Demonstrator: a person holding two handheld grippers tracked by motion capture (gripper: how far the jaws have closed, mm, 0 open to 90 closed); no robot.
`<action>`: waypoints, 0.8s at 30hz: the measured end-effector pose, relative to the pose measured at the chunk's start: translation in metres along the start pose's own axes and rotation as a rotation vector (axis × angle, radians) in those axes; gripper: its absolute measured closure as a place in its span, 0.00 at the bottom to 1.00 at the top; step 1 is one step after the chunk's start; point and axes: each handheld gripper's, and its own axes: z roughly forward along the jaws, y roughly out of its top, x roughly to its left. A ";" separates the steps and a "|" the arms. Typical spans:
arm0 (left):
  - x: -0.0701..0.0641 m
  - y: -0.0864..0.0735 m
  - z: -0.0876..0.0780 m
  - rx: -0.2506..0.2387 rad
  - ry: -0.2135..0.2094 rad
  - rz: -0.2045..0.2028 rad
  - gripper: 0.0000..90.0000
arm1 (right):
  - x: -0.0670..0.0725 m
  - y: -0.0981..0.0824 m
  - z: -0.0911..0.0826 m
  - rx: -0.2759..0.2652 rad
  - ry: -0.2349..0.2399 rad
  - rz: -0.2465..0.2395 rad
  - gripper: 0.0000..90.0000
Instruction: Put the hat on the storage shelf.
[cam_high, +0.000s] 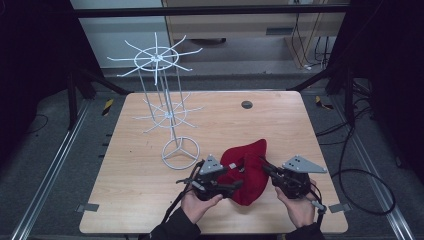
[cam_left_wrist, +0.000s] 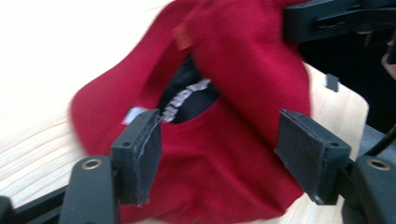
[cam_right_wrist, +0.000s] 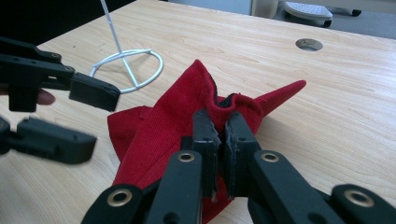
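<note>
My right hand-held gripper (cam_right_wrist: 223, 140) is clenched on a fold of the red cap (cam_high: 248, 170) lying on the desk (cam_high: 150, 190), its inner labels too blurred to read, my left hand-held gripper (cam_left_wrist: 219, 158) released around it, the white wire rack (cam_high: 167, 112) beyond.

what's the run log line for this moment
left gripper: open, off red cap | right gripper: shut on cap edge | white wire rack: standing behind

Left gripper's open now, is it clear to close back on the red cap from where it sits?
Probably yes. The left gripper has its jaws spread with the red cap right in front of them and nothing between; the right gripper pinches the cap's far edge, clear of that path.
</note>
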 end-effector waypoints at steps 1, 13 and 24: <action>-0.005 0.003 0.005 0.007 -0.009 0.007 0.32 | 0.000 0.000 0.000 0.001 0.001 0.000 0.95; -0.024 0.010 0.036 0.041 -0.031 0.016 0.47 | 0.002 0.001 0.001 -0.002 0.017 -0.003 0.95; -0.021 0.012 0.028 0.038 -0.055 -0.010 0.98 | -0.003 -0.001 0.001 -0.014 0.061 0.028 0.87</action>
